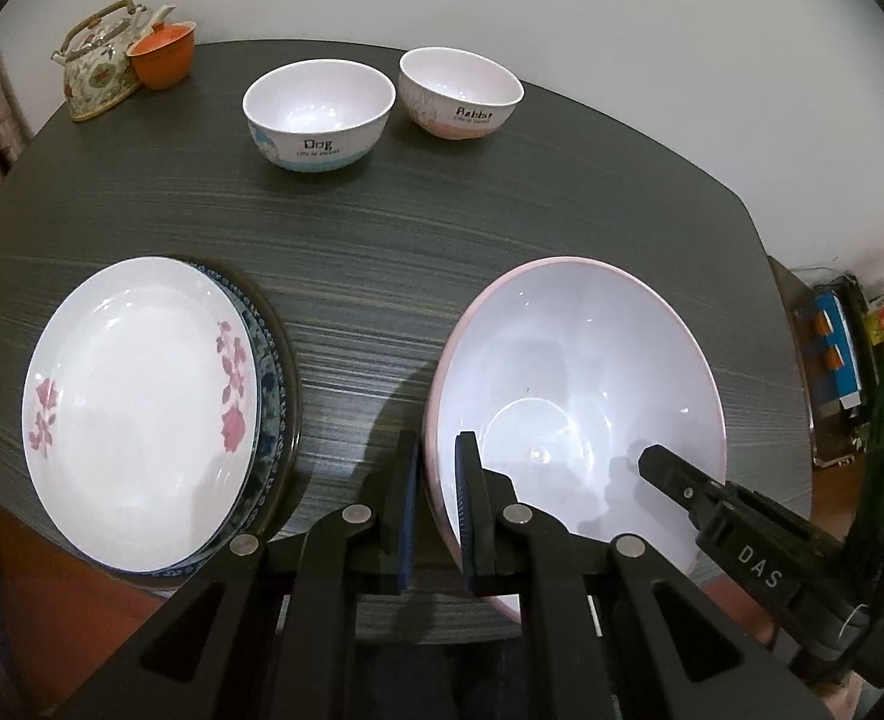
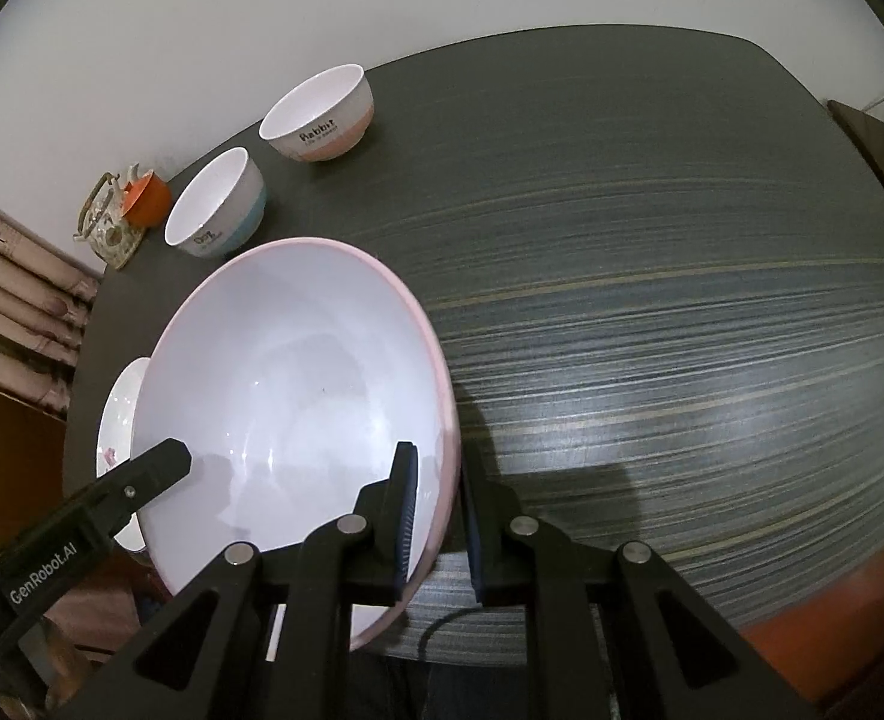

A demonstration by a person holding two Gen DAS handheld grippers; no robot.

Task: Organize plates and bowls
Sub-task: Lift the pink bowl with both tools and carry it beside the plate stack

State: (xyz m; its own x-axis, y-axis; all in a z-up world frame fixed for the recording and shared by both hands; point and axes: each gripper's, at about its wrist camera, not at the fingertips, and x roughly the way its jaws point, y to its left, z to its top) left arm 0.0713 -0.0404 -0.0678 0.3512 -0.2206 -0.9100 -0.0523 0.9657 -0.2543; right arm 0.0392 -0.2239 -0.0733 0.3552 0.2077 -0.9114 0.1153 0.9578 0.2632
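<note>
Since the large pink bowl (image 1: 574, 396) looks rigid, smooth and breakable, its opposite rims are clenched by the left gripper (image 1: 438, 504) and right gripper (image 2: 438, 516), lower centre.

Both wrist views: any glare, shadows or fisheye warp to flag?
Left wrist: soft highlights inside the large bowl, tool shadow on the table, corners vignetted black. Right wrist: table edge bows strongly, dark shadow beside the bowl, small glints only.
</note>
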